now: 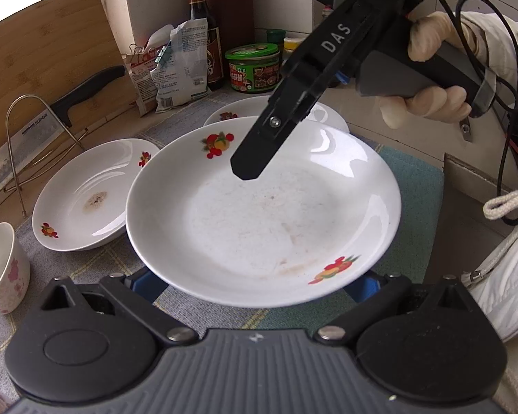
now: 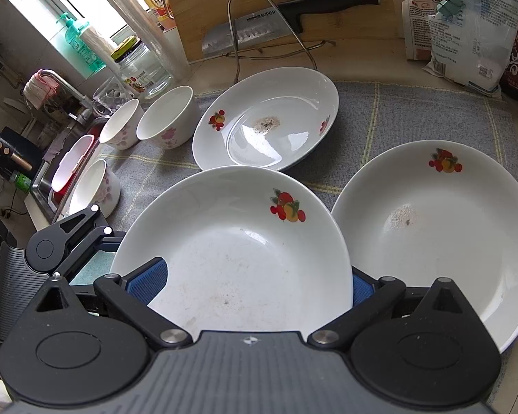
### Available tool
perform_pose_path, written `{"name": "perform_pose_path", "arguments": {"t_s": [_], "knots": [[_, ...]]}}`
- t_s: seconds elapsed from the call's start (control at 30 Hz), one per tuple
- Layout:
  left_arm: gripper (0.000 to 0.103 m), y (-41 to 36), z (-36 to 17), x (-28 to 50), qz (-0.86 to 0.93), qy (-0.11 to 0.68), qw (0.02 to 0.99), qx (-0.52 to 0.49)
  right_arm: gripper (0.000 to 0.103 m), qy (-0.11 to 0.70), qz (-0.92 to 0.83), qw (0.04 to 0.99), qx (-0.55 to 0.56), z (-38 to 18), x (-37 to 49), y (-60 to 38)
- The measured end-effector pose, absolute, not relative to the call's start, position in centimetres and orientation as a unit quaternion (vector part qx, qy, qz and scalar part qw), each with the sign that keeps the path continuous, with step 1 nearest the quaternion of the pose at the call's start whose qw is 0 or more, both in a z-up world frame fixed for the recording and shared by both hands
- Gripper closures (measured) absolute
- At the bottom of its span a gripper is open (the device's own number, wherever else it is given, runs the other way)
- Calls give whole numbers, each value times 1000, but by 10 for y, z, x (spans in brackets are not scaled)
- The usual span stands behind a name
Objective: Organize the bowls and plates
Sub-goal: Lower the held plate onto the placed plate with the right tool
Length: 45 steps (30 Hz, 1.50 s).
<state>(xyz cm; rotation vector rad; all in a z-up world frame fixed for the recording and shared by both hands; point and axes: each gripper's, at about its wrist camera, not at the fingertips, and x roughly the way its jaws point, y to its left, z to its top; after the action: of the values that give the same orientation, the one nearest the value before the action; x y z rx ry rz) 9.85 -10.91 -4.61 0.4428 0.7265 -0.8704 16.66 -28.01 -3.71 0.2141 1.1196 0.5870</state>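
Note:
A white fruit-print plate [image 1: 259, 214] [image 2: 238, 258] hangs raised over the grey mat, overlapping two matching plates. One of these [image 1: 83, 193] [image 2: 269, 120] lies left of it in the left wrist view, the other [image 1: 324, 114] [image 2: 438, 234] behind it. My left gripper [image 1: 253, 284] [image 2: 100, 248] is open, its blue pads [image 1: 145, 283] reaching under the plate's near rim. My right gripper [image 2: 255, 286] [image 1: 247, 169] is open too, angled down over the far rim. Whether the plate rests on either gripper's fingers I cannot tell. Several flower-print bowls [image 2: 165, 117] [image 1: 0, 269] stand at the mat's edge.
A knife [image 2: 293, 17] leans on a wire rack [image 2: 259, 31] against a cutting board [image 1: 41, 58]. Bags [image 1: 176, 65], a sauce bottle [image 1: 203, 27] and a green-lidded jar [image 1: 253, 69] line the back. The sink [image 2: 62, 172] lies beyond the bowls. A gloved hand [image 1: 428, 103] holds the right gripper.

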Motion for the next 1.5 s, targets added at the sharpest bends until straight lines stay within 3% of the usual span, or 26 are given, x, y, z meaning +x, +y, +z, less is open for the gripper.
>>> {"name": "perform_pose_path", "arguments": {"t_s": [1.5], "knots": [[1, -186, -66, 164, -449, 359, 787, 225, 0, 521, 224, 809, 156, -67, 194, -385]]}}
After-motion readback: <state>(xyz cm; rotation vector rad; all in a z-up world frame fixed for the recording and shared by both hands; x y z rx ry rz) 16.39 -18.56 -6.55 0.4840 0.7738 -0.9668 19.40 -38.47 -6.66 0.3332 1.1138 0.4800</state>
